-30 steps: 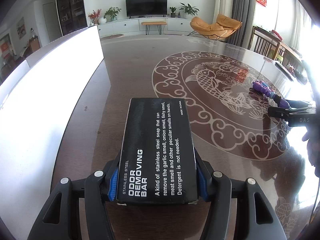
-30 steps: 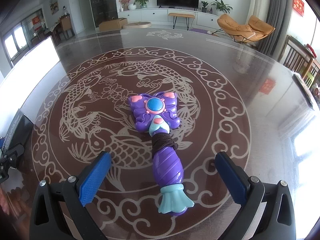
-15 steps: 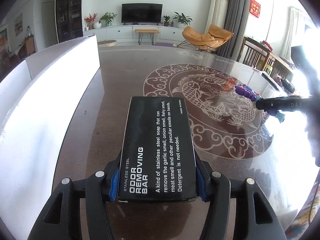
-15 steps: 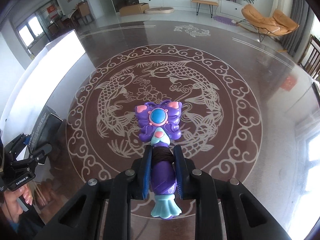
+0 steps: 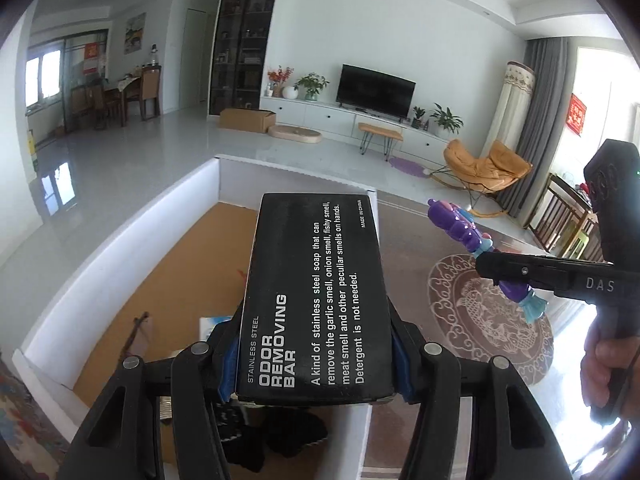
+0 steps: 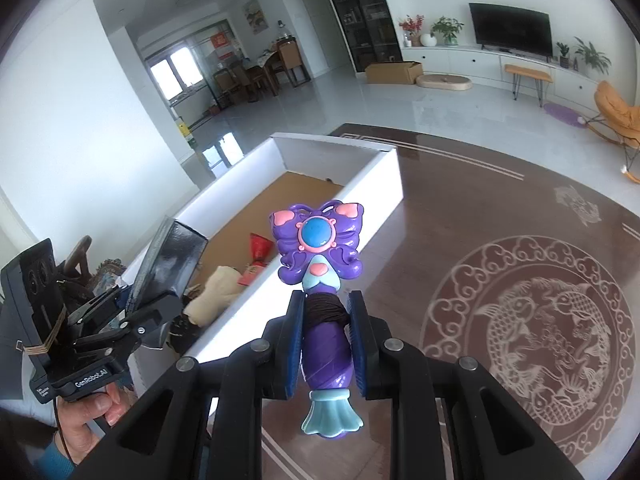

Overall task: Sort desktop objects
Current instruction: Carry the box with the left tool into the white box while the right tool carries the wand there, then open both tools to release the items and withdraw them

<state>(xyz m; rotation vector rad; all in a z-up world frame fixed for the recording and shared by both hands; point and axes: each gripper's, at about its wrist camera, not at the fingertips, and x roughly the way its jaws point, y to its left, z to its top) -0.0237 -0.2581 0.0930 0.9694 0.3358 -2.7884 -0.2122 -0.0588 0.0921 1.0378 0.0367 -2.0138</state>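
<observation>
Presently, left claw (image 5: pixel 316 364) clamps the rigid, light black cardboard soap box (image 5: pixel 316 300) by its long sides; right claw (image 6: pixel 325 344) pinches the hard, slippery purple plastic butterfly wand (image 6: pixel 320 264) at its thread-wrapped neck.

Dark brown glossy surface (image 6: pixel 460 216) across right half of right wrist frame, pale carp medallion (image 6: pixel 532 328) inlaid at lower right. White-walled box (image 6: pixel 394 176) with cardboard-brown floor resting directly on it, centre-left, holding assorted small items.
</observation>
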